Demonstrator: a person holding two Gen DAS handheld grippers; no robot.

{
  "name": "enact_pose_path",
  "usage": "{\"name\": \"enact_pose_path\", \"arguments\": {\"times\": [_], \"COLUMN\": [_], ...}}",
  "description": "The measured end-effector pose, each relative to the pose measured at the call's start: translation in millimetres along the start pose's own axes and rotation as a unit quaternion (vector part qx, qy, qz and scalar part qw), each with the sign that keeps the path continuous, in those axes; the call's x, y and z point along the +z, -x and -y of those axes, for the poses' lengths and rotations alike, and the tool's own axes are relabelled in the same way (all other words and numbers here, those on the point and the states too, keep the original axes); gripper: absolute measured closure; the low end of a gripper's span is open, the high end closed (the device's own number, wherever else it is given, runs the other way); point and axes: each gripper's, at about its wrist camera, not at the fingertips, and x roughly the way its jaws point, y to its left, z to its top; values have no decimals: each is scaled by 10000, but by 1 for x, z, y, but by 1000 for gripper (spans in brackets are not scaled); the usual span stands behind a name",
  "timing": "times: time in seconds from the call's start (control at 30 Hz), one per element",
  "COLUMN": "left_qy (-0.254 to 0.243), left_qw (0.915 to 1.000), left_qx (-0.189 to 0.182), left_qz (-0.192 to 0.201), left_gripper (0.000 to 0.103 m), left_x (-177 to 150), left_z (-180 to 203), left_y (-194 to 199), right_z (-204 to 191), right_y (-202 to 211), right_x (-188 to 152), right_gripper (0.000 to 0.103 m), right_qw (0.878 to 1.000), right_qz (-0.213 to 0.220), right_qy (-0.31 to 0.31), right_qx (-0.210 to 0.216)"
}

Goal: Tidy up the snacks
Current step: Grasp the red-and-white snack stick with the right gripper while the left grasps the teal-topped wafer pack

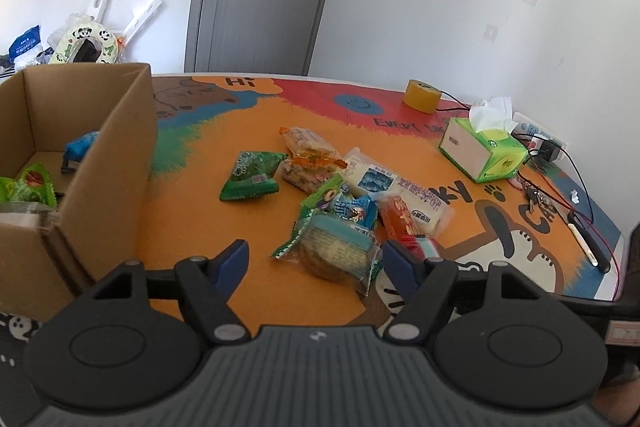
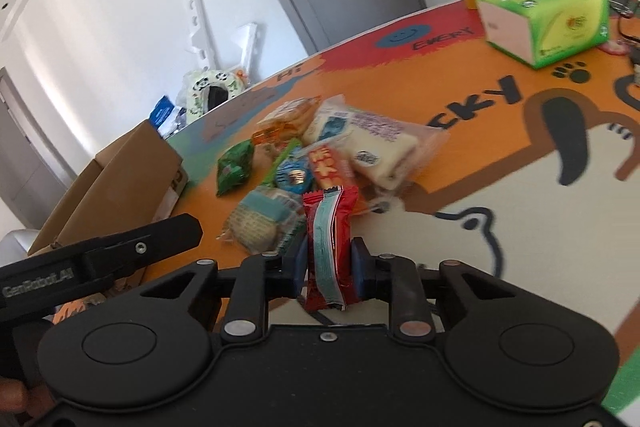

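- Left view: blue pads of the left tool [image 1: 314, 257] stand spread around a green cookie pack [image 1: 336, 251], not pinching yet. If it shuts crooked, the pack may slide away. The cardboard box [image 1: 116, 163] waits to the left.
- Right view: the right tool [image 2: 329, 263] pinches a red snack bar [image 2: 329, 227] near its bottom end. That slippery wrapper may slip out onto the bench [image 2: 500, 163].

Black plastic left gripper [image 1: 312, 259], blue pads [image 1: 234, 259], silver rivets; right gripper [image 2: 328, 263] alike; white "GenRobot.AI" lettering left of it.
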Motion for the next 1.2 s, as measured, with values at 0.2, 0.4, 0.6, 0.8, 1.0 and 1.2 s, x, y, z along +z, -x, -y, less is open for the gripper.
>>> {"name": "enact_pose_path", "arguments": {"times": [0.2,0.4,0.6,0.8,1.0,1.2], "left_qy": [-94,-208,-303,-429,-617,-747], "left_qw": [9999,9996,9993,9989,9975,9966], "left_qx": [-22,-15,123,147,309,255], "left_qz": [-99,-194,-191,-99,-138,-215], "left_gripper": [29,28,26,8,8,8], "left_x": [-4,-8,-7,-2,2,-3], "left_z": [8,15,16,16,20,22], "left_y": [-16,-33,-43,-43,-57,-67], "right_z": [16,29,37,39,38,38], "right_y": [14,33,36,31,31,31], "right_x": [-1,4,3,-1,-1,-2], "right_gripper": [79,79,79,79,79,78], "right_qw": [9996,9984,9976,9976,9977,9977], "right_qz": [126,297,297,261,253,266], "right_qy": [-141,-167,-209,-277,-247,-232], "right_qx": [-215,-446,-586,-586,-573,-580]}}
